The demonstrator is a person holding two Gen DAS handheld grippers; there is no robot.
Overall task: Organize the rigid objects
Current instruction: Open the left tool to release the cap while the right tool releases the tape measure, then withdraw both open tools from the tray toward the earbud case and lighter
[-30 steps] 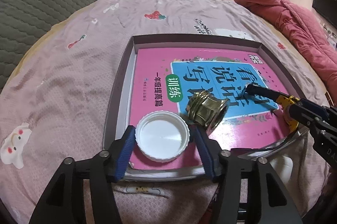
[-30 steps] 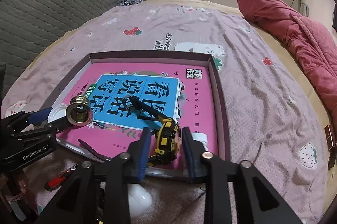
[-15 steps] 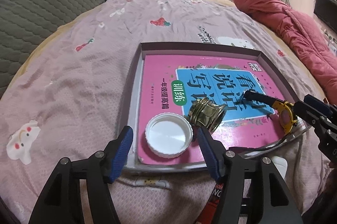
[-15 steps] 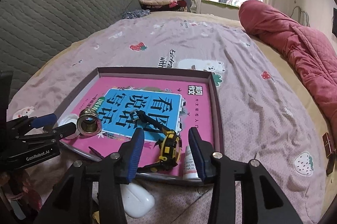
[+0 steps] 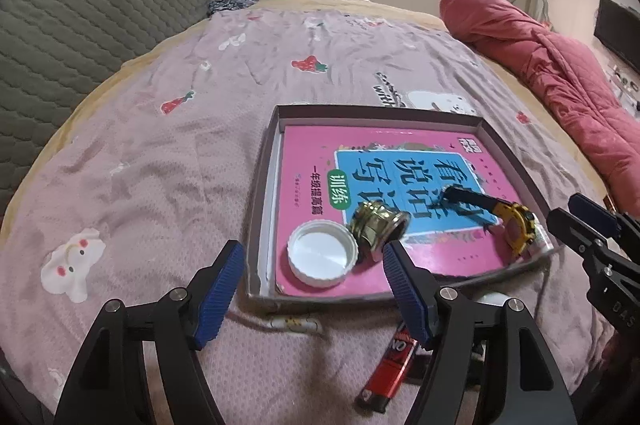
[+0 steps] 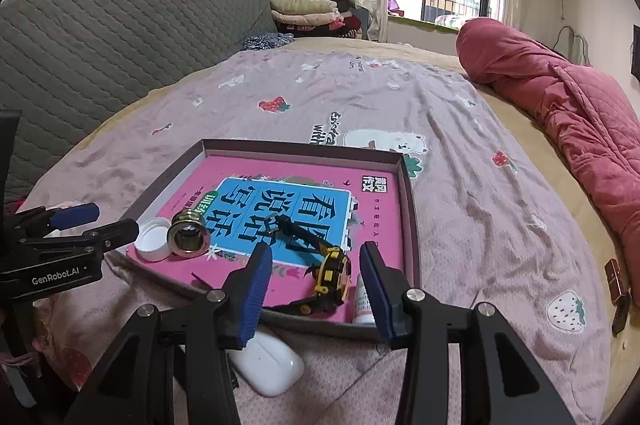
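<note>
Half-hidden white case [image 6: 266,365] under jaws.

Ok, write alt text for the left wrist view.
The open left gripper hangs over a bedspread, in front of a shallow tray holding a pink book. On the book lie a white cap, a brass fitting and a yellow watch; a red lighter lies outside.

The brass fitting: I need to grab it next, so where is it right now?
The brass fitting lies on the pink book in the tray, right beside the white cap, near the tray's front left corner.
</note>
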